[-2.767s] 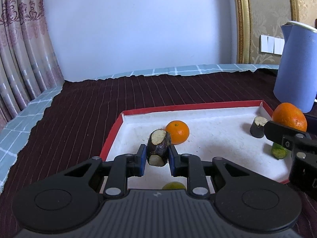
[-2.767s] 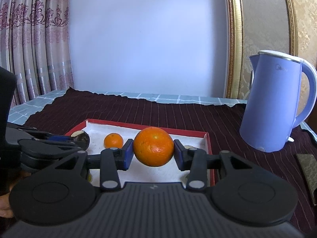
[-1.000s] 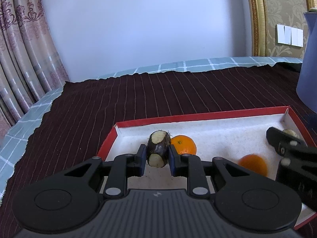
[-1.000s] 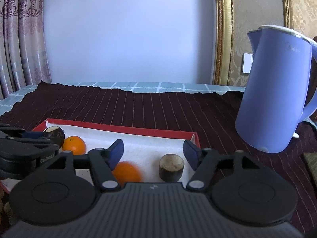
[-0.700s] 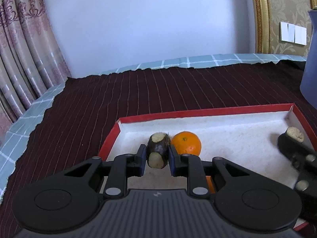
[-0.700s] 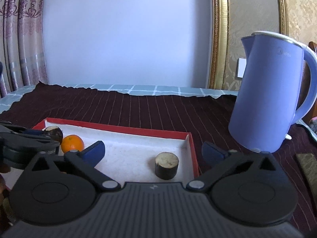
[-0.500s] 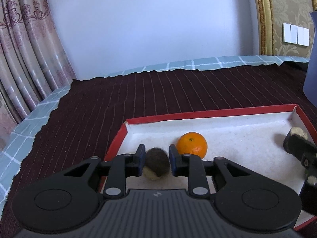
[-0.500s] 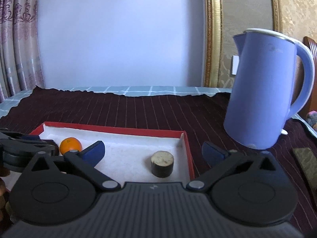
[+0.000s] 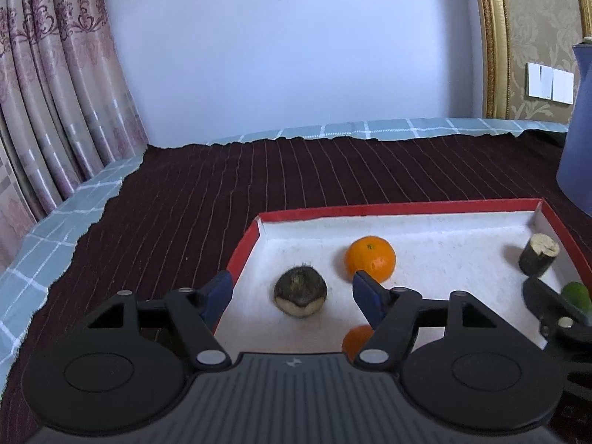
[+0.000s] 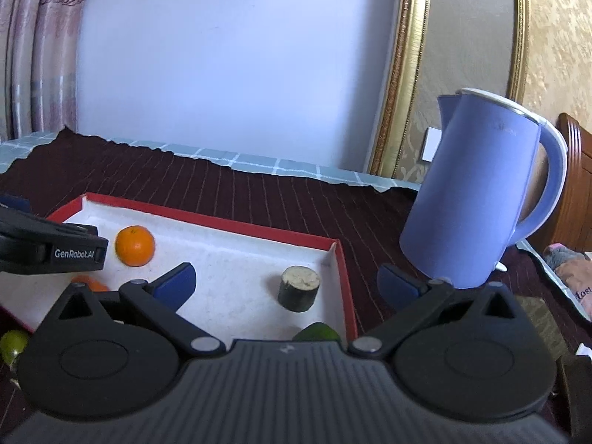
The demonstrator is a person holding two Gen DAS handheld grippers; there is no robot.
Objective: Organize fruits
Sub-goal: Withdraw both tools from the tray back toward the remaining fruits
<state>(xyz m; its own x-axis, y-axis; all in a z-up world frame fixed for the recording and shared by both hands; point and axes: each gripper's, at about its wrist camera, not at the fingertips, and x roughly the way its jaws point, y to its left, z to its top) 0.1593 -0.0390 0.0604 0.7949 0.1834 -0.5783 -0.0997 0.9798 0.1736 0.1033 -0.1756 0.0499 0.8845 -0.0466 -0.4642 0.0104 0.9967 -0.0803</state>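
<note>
A red-rimmed white tray (image 9: 399, 208) lies on the dark striped cloth. My left gripper (image 9: 292, 294) is open above the tray's left end, and a dark round fruit piece (image 9: 300, 291) lies free on the tray between its fingers. A small orange (image 9: 370, 258) sits just behind it, and a second orange (image 9: 357, 338) shows partly under my right finger. A dark cut stub (image 10: 299, 288) stands near the tray's right wall (image 10: 342, 281). A green fruit (image 10: 317, 332) lies by it. My right gripper (image 10: 286, 285) is open and empty over the tray's right end.
A blue electric kettle (image 10: 477, 192) stands on the cloth right of the tray. Another green fruit (image 10: 13, 344) lies outside the tray at the front left. The dark cloth (image 9: 222, 192) ends in a checked edge at the back and left.
My left gripper opened and let the dark fruit piece down onto the tray. Earlier my right gripper dropped its orange into the tray, opened wide, and has since drawn back to the right.
</note>
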